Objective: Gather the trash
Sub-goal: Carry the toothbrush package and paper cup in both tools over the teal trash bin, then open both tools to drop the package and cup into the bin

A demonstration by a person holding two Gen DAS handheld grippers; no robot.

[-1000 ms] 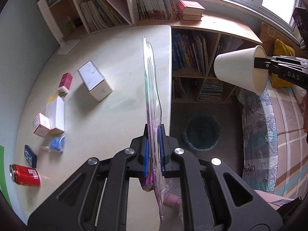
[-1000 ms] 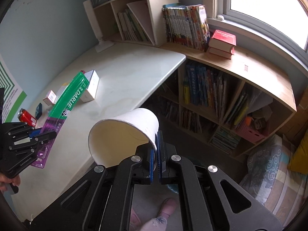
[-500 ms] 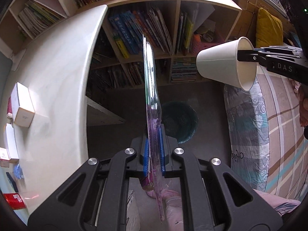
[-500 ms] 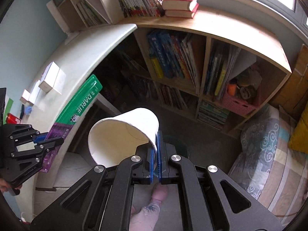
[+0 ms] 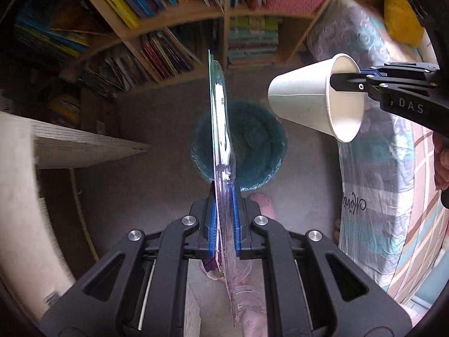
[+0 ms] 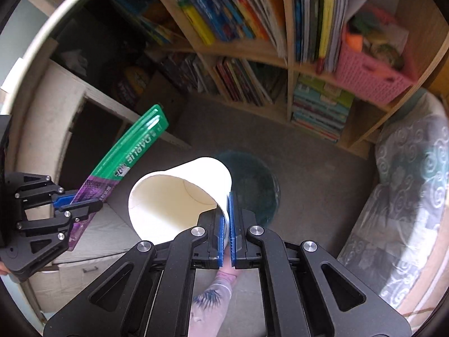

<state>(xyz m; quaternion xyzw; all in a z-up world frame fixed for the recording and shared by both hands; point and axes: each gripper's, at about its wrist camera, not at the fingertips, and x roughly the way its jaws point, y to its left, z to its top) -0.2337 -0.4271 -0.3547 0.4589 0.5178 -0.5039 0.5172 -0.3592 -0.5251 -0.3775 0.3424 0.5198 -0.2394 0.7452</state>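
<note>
My left gripper (image 5: pixel 224 196) is shut on a flat toothbrush blister pack (image 5: pixel 220 123), seen edge-on; its green and purple face shows in the right wrist view (image 6: pixel 126 157). My right gripper (image 6: pixel 228 199) is shut on the rim of a white paper cup (image 6: pixel 174 196), held on its side; the cup also shows in the left wrist view (image 5: pixel 311 98). A round dark teal trash bin (image 5: pixel 258 146) stands on the floor below both grippers, partly hidden behind the pack and, in the right wrist view (image 6: pixel 255 185), behind the cup.
A low wooden bookshelf (image 6: pixel 289 64) full of books and a pink basket (image 6: pixel 370 78) runs behind the bin. The white desk edge (image 5: pixel 84 148) is to the left. A bed with patterned cover (image 5: pixel 373 196) is to the right. My feet (image 6: pixel 221 283) are below.
Both grippers have swung away from the desk and tilted down toward the floor. The trash bin now sits larger and nearer the centre. Both holds are unchanged.
</note>
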